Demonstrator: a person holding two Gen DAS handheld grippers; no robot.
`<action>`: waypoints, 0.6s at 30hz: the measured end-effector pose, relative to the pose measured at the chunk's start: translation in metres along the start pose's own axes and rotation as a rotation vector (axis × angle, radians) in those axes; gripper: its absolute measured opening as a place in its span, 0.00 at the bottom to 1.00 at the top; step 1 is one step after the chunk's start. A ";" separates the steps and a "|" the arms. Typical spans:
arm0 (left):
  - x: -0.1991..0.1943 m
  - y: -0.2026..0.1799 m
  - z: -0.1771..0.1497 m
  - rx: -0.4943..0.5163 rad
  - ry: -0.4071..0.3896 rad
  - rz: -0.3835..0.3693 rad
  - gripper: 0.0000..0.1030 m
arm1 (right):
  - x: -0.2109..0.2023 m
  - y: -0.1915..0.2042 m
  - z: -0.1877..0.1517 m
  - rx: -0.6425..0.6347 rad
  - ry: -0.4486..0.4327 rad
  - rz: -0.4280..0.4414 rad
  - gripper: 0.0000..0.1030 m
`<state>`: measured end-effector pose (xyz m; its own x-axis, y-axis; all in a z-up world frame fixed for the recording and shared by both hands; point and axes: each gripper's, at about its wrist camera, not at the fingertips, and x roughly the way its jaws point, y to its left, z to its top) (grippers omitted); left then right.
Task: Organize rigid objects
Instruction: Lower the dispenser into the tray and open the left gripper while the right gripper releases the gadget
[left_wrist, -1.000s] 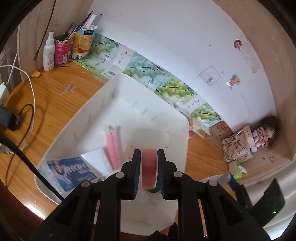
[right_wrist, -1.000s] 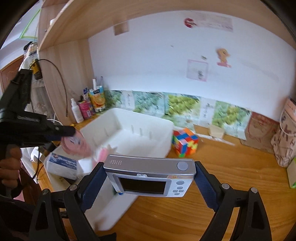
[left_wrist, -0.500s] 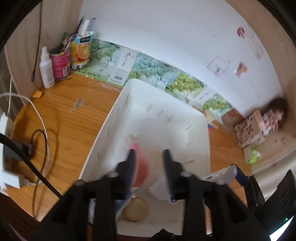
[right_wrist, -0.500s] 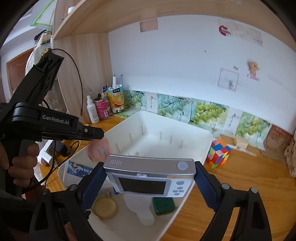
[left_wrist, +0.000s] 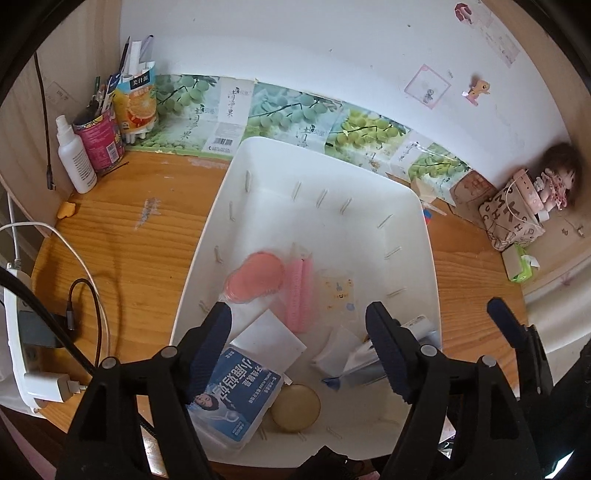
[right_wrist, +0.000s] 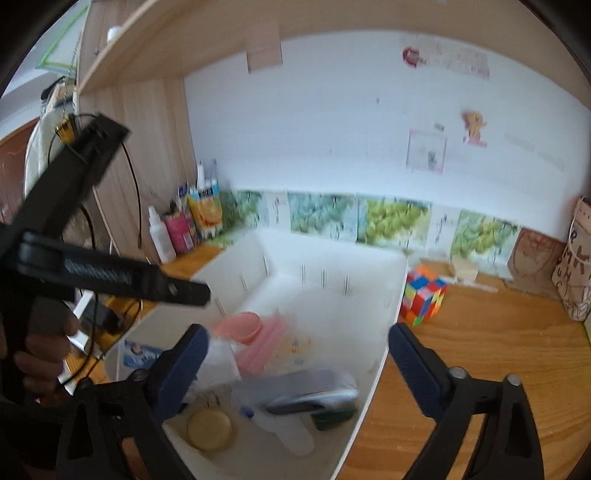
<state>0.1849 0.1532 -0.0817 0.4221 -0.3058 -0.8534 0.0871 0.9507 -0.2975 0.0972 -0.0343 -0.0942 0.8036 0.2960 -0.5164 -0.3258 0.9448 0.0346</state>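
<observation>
The silver device (right_wrist: 314, 391) in the white bin (right_wrist: 384, 354) is smeared by motion blur in the right wrist view, so its face cannot be read. In the left wrist view most of it is hidden behind a gripper finger (left_wrist: 388, 347). The power strip (left_wrist: 16, 350) is cut off by the left edge.

Wooden desk (left_wrist: 129, 240). On it: white bin (left_wrist: 424, 236) mid-desk; spray bottle (left_wrist: 75, 158), pink can (left_wrist: 99, 138) and juice carton (left_wrist: 136, 99) in back-left corner; power strip (left_wrist: 16, 343) at left edge; cube (right_wrist: 424, 295) just right of bin.
</observation>
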 end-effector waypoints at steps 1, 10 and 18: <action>-0.001 0.000 0.000 -0.001 -0.005 -0.004 0.76 | 0.000 0.000 0.001 -0.003 0.001 -0.005 0.98; -0.004 -0.002 0.001 -0.016 -0.020 -0.010 0.76 | -0.006 -0.005 0.006 -0.010 0.006 -0.041 0.98; -0.017 -0.013 0.000 0.055 -0.077 0.004 0.76 | -0.016 -0.022 0.020 0.039 -0.018 -0.051 0.98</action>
<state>0.1763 0.1459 -0.0636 0.4909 -0.2992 -0.8182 0.1336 0.9539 -0.2687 0.1015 -0.0570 -0.0693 0.8274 0.2494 -0.5032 -0.2648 0.9634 0.0421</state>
